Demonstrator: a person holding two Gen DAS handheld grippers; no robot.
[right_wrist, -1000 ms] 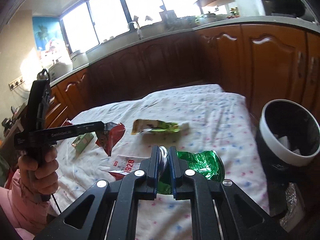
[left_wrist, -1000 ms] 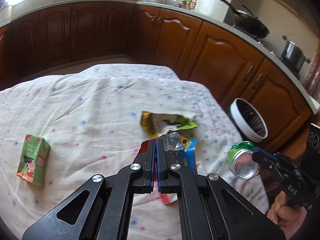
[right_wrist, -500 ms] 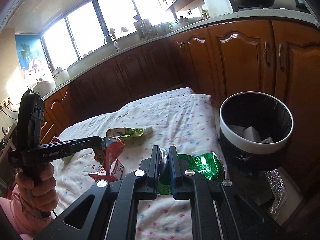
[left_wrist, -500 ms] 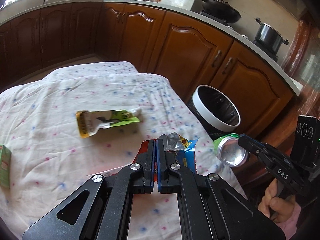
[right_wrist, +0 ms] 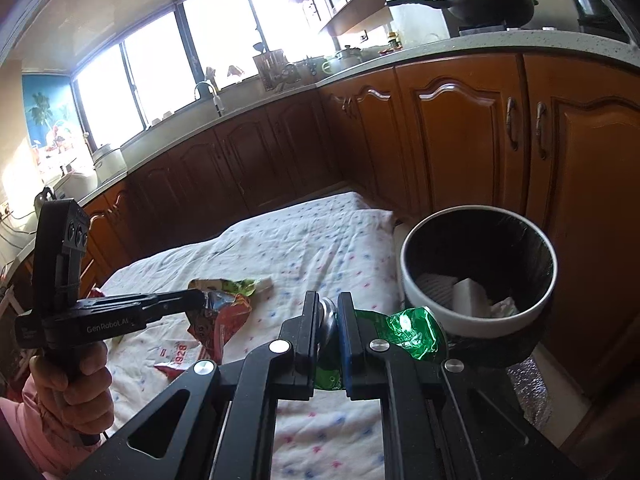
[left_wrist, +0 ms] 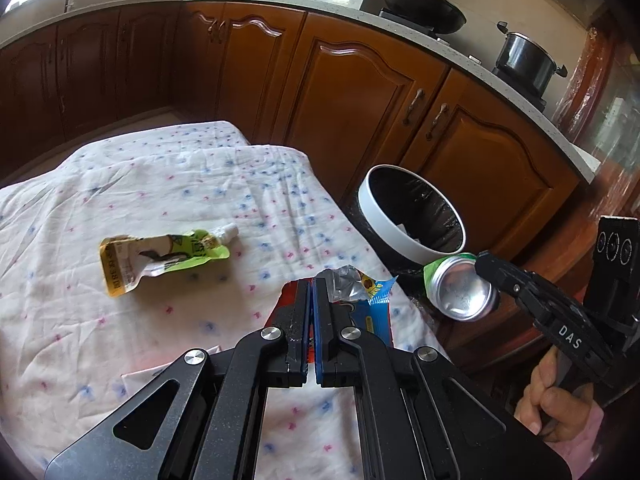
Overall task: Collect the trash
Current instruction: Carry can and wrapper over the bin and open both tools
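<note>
My left gripper (left_wrist: 311, 284) is shut on a crumpled red and blue snack wrapper (left_wrist: 370, 294), held above the right edge of the cloth-covered table (left_wrist: 160, 200). The same wrapper (right_wrist: 218, 314) hangs from that gripper (right_wrist: 198, 300) in the right wrist view. My right gripper (right_wrist: 329, 304) is shut on the rim of a crushed green can (right_wrist: 408, 330), just beside the bin's near rim. The can (left_wrist: 460, 290) shows its silver base in the left wrist view. The white-rimmed bin (right_wrist: 478, 276) with a black liner stands on the floor beside the table and holds white paper.
A yellow-green drink pouch (left_wrist: 160, 260) lies on the flowered cloth, and a white label with red print (right_wrist: 176, 354) lies nearer. Wooden cabinets (left_wrist: 360, 92) run behind the bin (left_wrist: 412, 216). A wok (left_wrist: 420, 8) and a pot (left_wrist: 524, 56) sit on the counter.
Both grippers have carried their loads to the right, toward the bin. The bin now looks larger and nearer in both views. The green carton has left the left wrist view.
</note>
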